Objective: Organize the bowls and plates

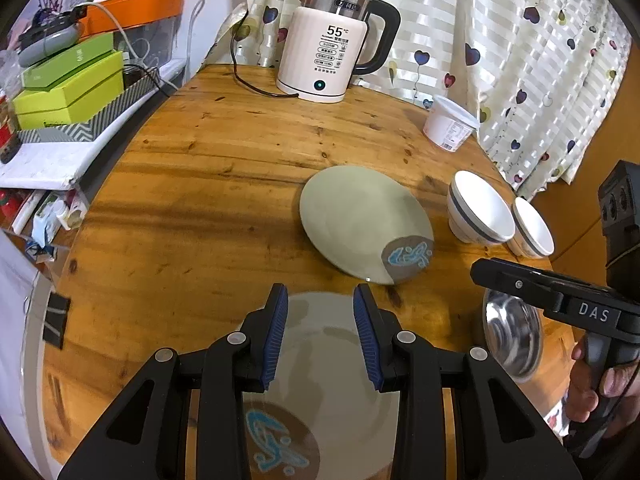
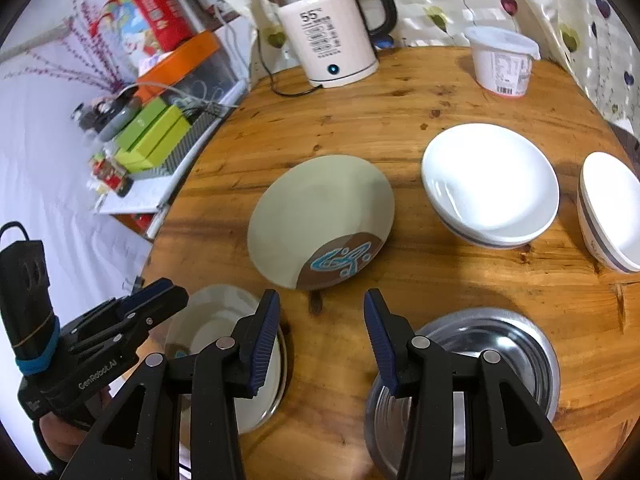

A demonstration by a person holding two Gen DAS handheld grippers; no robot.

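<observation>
Two pale green plates with a brown-and-blue corner motif lie on the round wooden table. The far plate sits mid-table, also in the right wrist view. The near plate lies under my open, empty left gripper; it shows partly in the right wrist view. Two white bowls stand at the right, also seen in the right wrist view. A steel bowl lies under my open, empty right gripper, which hovers above the table.
An electric kettle with its cord stands at the table's back. A white lidded tub stands back right. Green boxes and clutter fill a shelf on the left. A curtain hangs behind.
</observation>
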